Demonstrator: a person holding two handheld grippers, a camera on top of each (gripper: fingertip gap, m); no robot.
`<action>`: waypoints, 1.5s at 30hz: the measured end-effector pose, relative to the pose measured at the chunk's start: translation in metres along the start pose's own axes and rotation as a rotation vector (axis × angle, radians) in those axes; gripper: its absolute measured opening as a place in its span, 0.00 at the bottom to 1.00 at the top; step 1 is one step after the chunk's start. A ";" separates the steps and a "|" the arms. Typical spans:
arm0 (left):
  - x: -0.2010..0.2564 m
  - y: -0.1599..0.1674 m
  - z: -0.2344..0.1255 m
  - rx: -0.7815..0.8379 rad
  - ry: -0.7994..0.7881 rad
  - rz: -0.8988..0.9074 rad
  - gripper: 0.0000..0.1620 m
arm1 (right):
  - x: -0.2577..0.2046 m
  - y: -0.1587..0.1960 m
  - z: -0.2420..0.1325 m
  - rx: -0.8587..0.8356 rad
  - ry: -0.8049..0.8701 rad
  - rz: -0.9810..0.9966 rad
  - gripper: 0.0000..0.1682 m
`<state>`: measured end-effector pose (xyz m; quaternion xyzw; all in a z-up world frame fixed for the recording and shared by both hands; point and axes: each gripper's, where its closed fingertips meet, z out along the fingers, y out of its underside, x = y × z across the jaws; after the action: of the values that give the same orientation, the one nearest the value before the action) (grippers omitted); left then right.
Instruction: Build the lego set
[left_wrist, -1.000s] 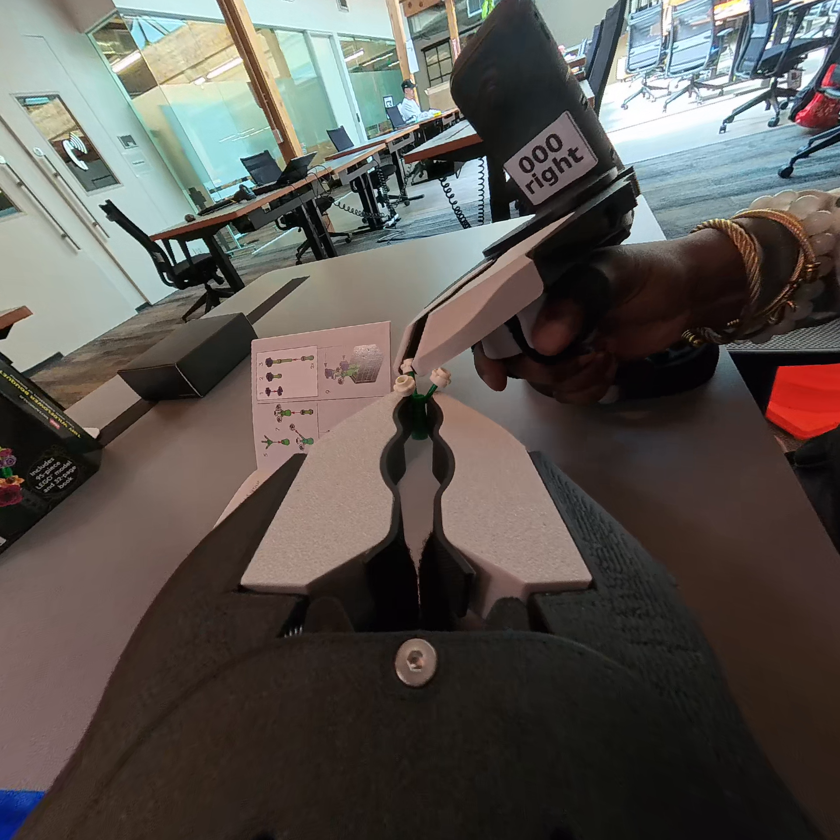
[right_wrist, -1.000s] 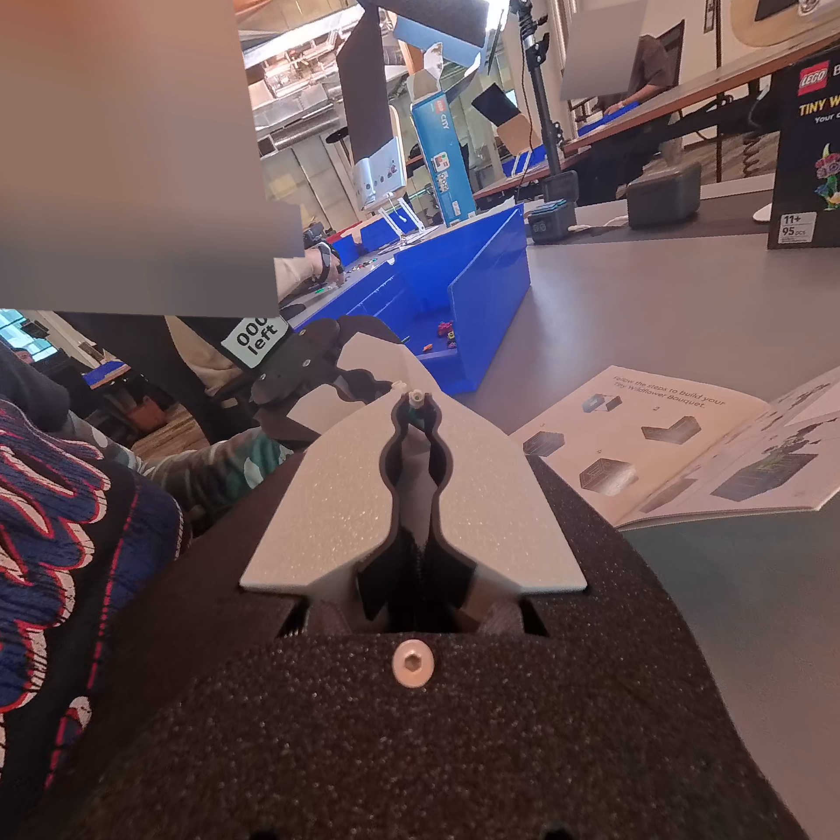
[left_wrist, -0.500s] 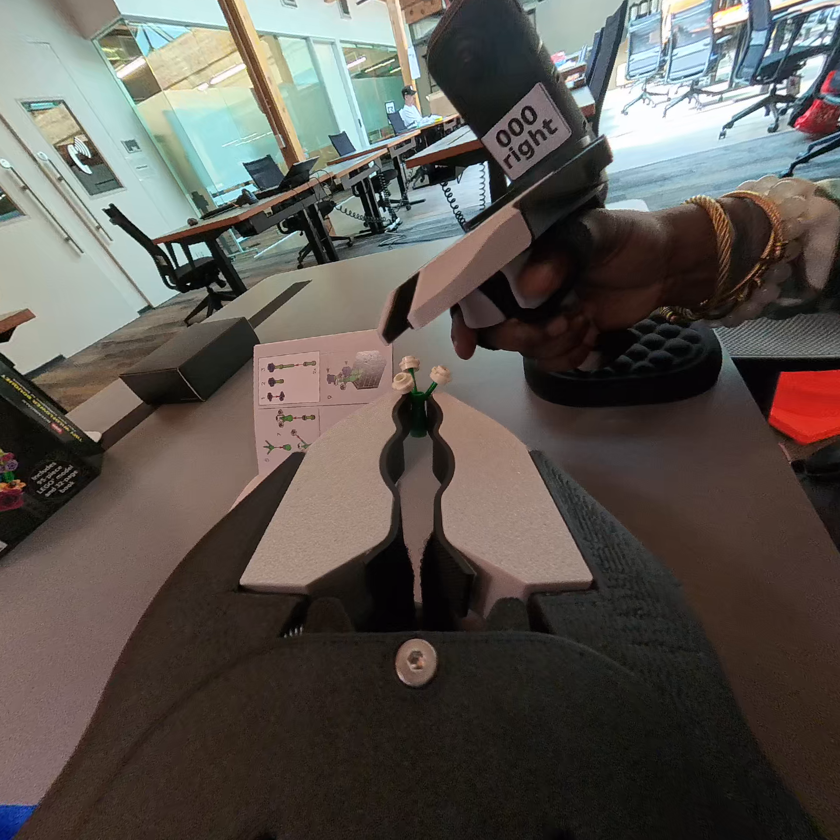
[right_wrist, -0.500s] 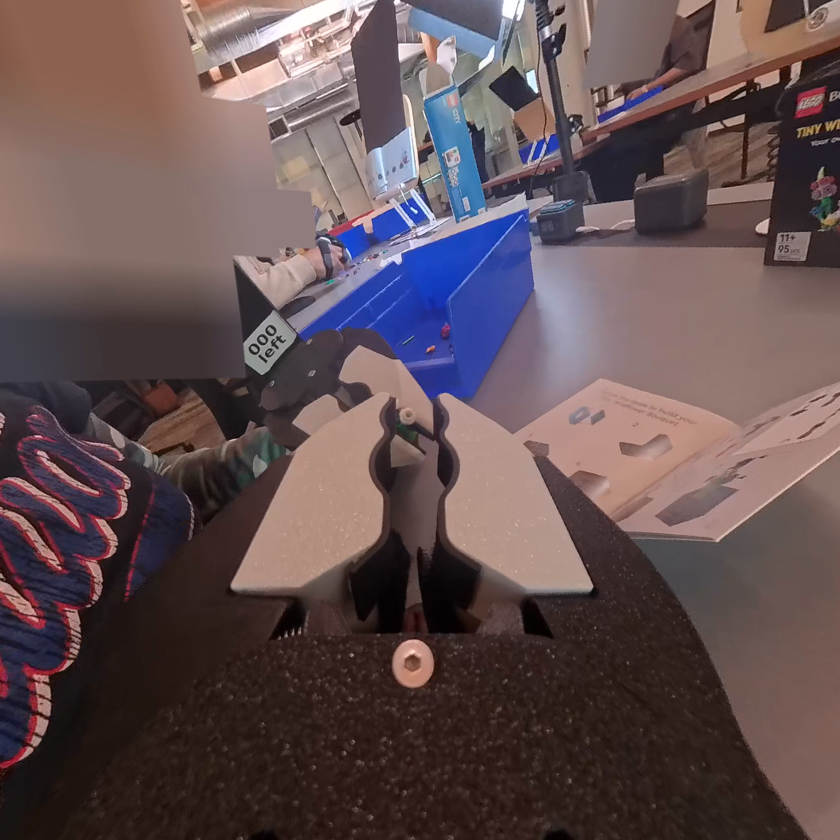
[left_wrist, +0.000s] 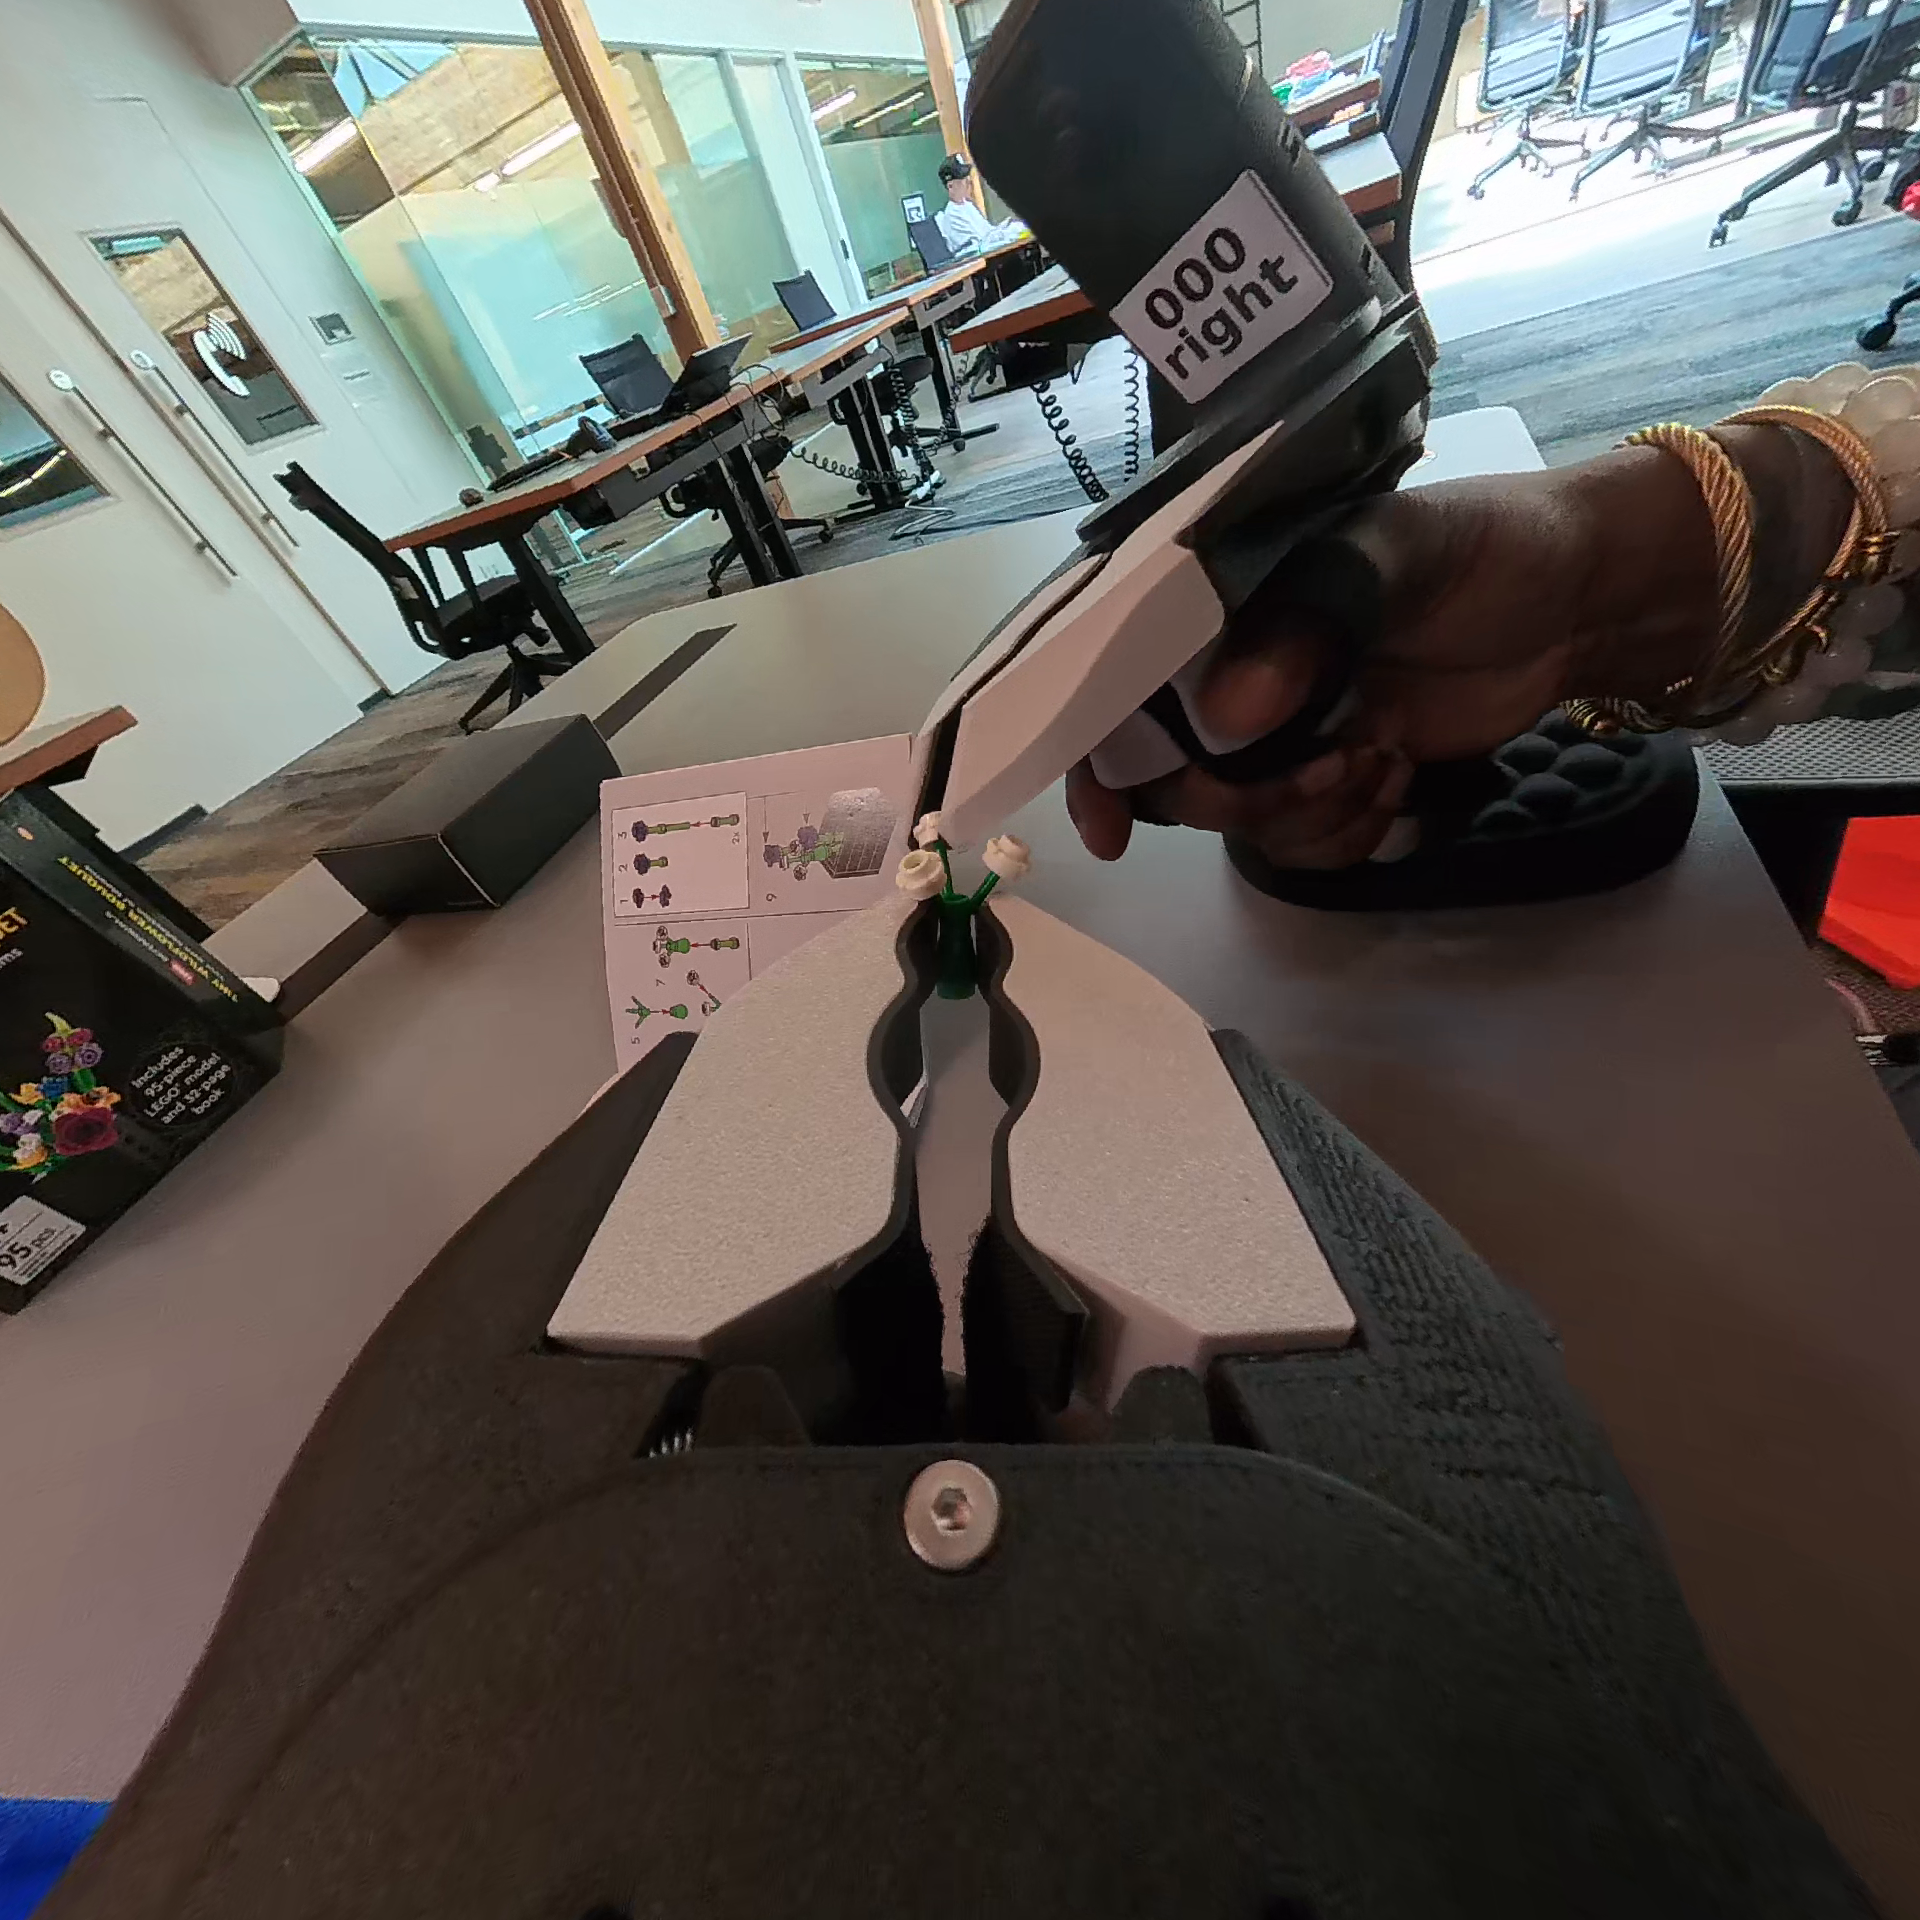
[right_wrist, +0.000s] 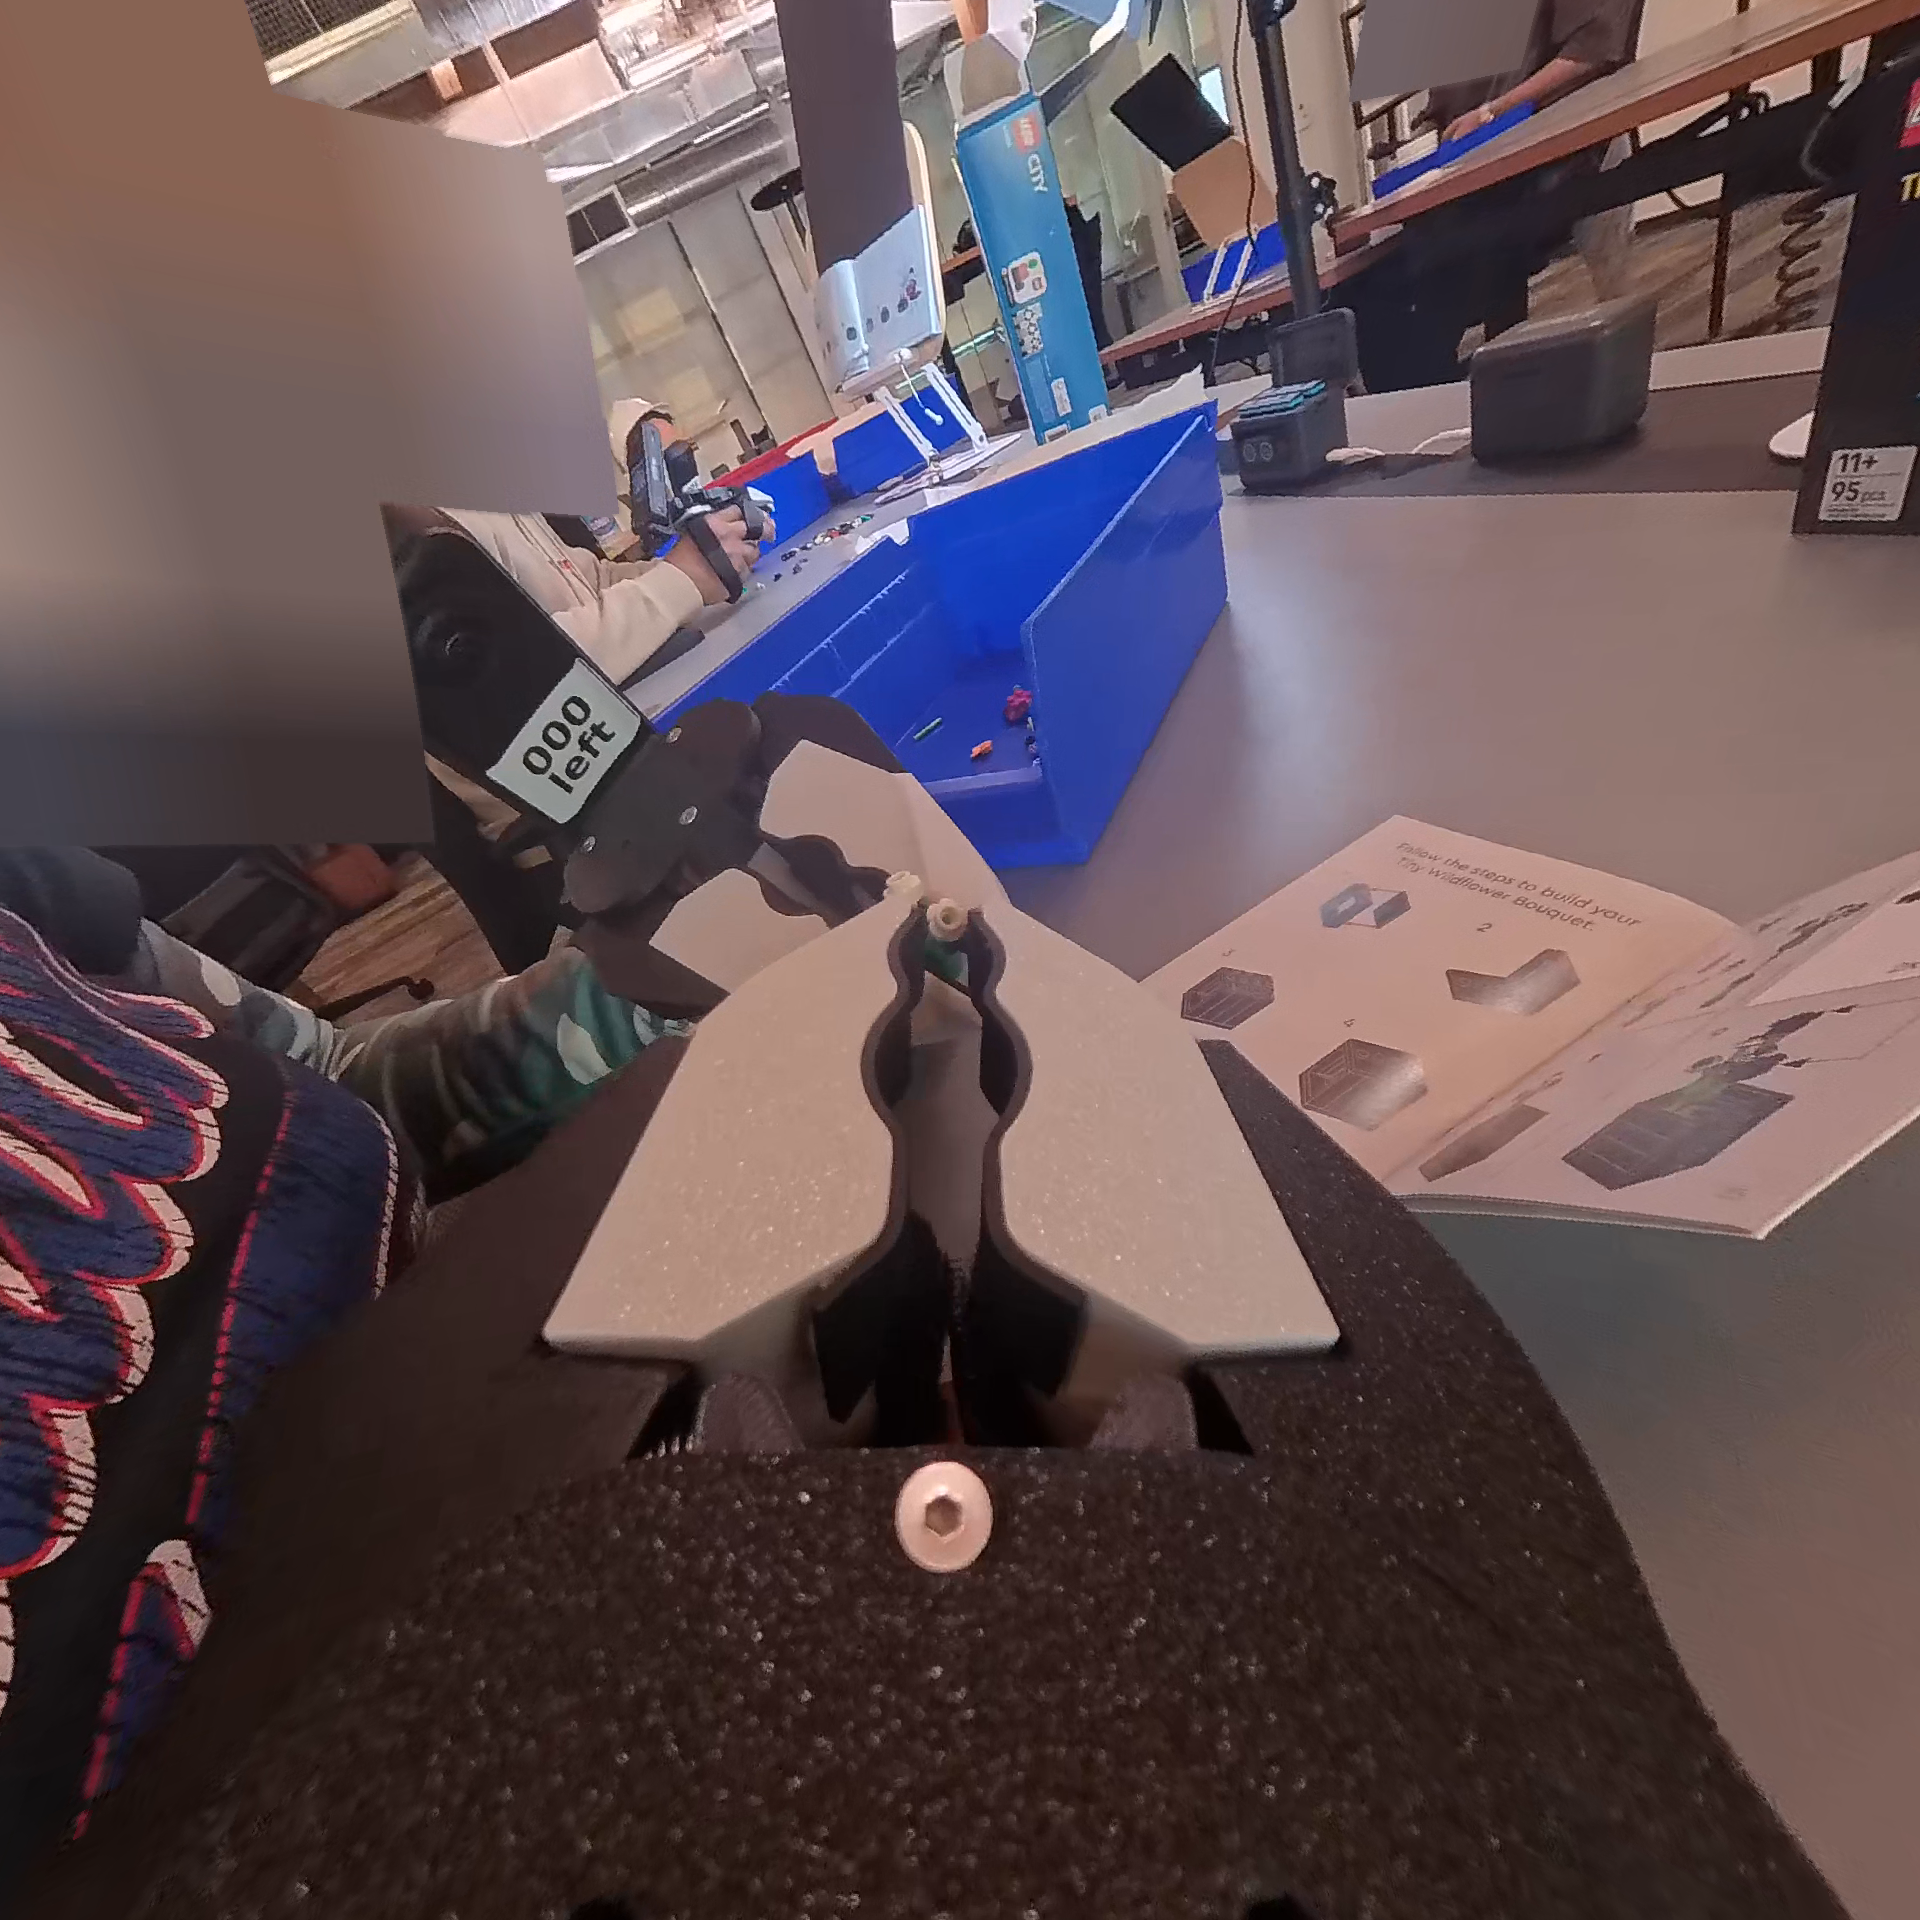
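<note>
now left gripper (left_wrist: 951, 925) clamps the green three-branched lego stem with white buds (left_wrist: 953, 914). right gripper (left_wrist: 935, 805) tips pinch together at a far bud. pressing crooked could snap or slip it.

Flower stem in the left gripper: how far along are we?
Done: green stem carries three white buds. In hand: left gripper clamps the stem; right gripper tips meet one bud. Left: loose pieces lie in the blue tray; no finished bouquet shows.
</note>
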<state>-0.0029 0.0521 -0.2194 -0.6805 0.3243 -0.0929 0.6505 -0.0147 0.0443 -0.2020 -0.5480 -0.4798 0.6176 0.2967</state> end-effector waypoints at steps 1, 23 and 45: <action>0.000 0.000 0.000 0.000 -0.002 0.001 0.04 | 0.000 0.000 0.000 0.000 0.001 -0.001 0.05; -0.061 0.003 -0.015 0.073 -0.327 -0.229 0.42 | 0.033 -0.030 -0.034 0.113 0.113 0.038 0.04; -0.011 -0.005 0.008 0.039 -0.107 -0.017 0.15 | 0.017 -0.015 -0.019 0.050 0.008 0.119 0.04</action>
<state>-0.0054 0.0648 -0.2123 -0.6744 0.2814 -0.0681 0.6793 -0.0027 0.0699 -0.1934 -0.5704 -0.4296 0.6438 0.2751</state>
